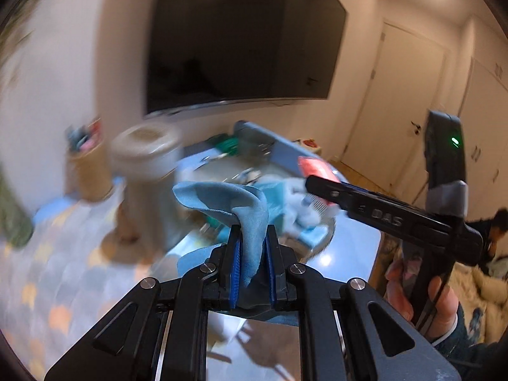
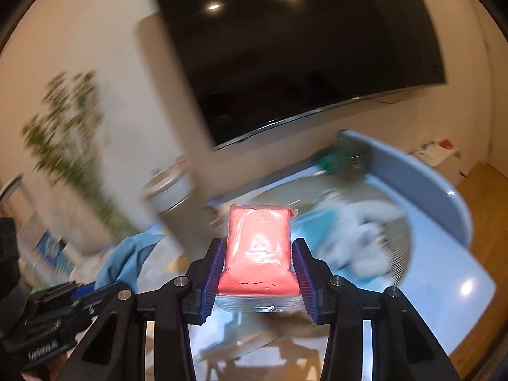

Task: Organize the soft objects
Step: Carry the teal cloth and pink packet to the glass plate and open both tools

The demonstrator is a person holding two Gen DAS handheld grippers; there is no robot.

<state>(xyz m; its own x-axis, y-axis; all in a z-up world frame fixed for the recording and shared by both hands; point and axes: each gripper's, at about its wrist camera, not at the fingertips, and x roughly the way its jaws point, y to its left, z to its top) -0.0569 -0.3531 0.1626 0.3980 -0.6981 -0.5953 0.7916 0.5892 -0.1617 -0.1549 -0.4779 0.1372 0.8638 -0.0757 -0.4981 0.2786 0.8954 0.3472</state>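
Observation:
My left gripper is shut on a light blue cloth that folds over above its jaws. The cloth also shows at the lower left of the right wrist view. My right gripper is shut on a pink soft pack in clear plastic, held upright between the pads. In the left wrist view the right gripper reaches in from the right with the pink pack at its tip. Both hover above a round tray holding a pile of white and teal soft items.
The tray sits on a pale blue table. A beige canister and a basket of items stand at the left. A large dark TV hangs on the wall. A potted plant is far left. Wooden floor lies right.

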